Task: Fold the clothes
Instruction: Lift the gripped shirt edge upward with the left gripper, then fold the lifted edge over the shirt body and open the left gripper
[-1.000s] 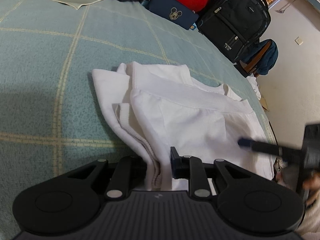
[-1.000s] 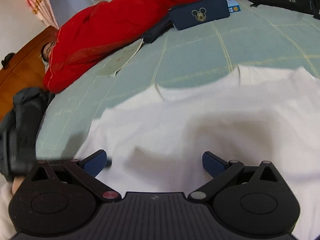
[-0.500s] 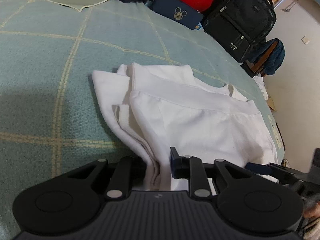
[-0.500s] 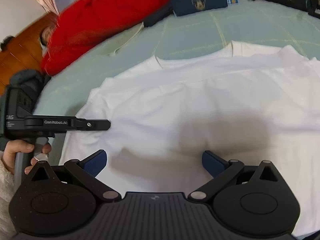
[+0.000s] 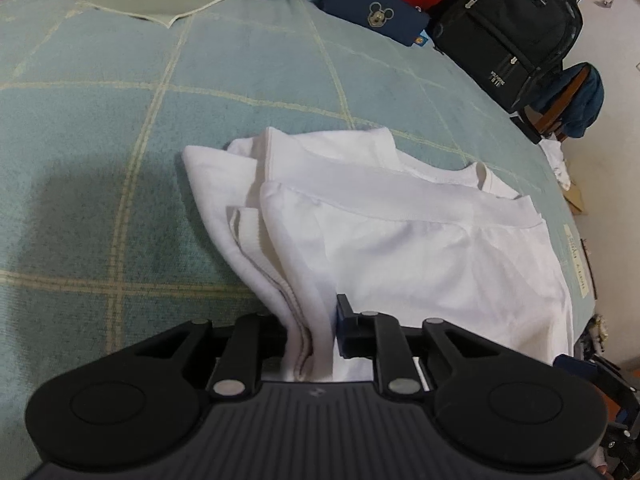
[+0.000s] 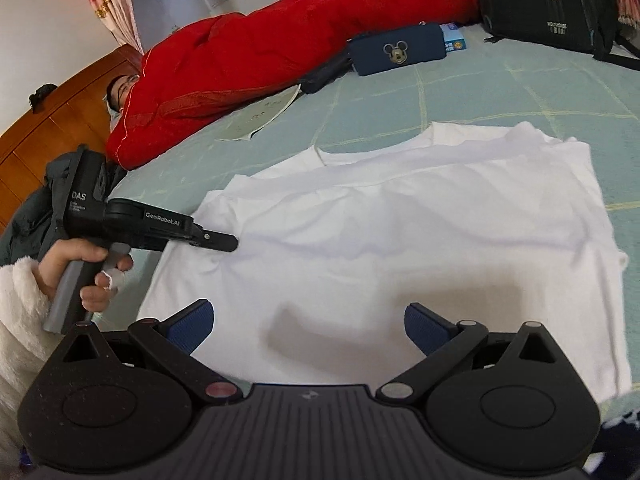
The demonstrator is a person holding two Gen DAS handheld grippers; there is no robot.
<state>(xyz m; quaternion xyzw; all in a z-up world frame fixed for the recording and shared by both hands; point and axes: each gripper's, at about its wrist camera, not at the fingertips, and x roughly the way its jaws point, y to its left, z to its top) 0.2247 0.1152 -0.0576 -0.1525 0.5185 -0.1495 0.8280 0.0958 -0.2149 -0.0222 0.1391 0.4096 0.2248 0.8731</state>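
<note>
1. On the green checked bed (image 5: 120, 128), the white shirt (image 5: 420, 248) lies partly folded, its layered hem and collar bands stacked toward the far side.
2. Left tool (image 5: 312, 336): its jaws are closing, with a bunched fold of the shirt's near edge between them. The pinch has tightened compared with a second ago, and the fold now rises slightly off the bed.
3. Right tool (image 6: 308, 320): jaws spread wide, nothing between them. It has drawn back from the shirt; a second ago the cloth filled its view, now the whole shirt (image 6: 400, 240) is visible ahead of it.
4. In the right wrist view, the left tool (image 6: 216, 240) meets the shirt's left edge, held by a hand (image 6: 80, 276).
5. Judgement: the left grip is secured. The right tool probably needs a matching edge before the next fold is carried over.
</note>
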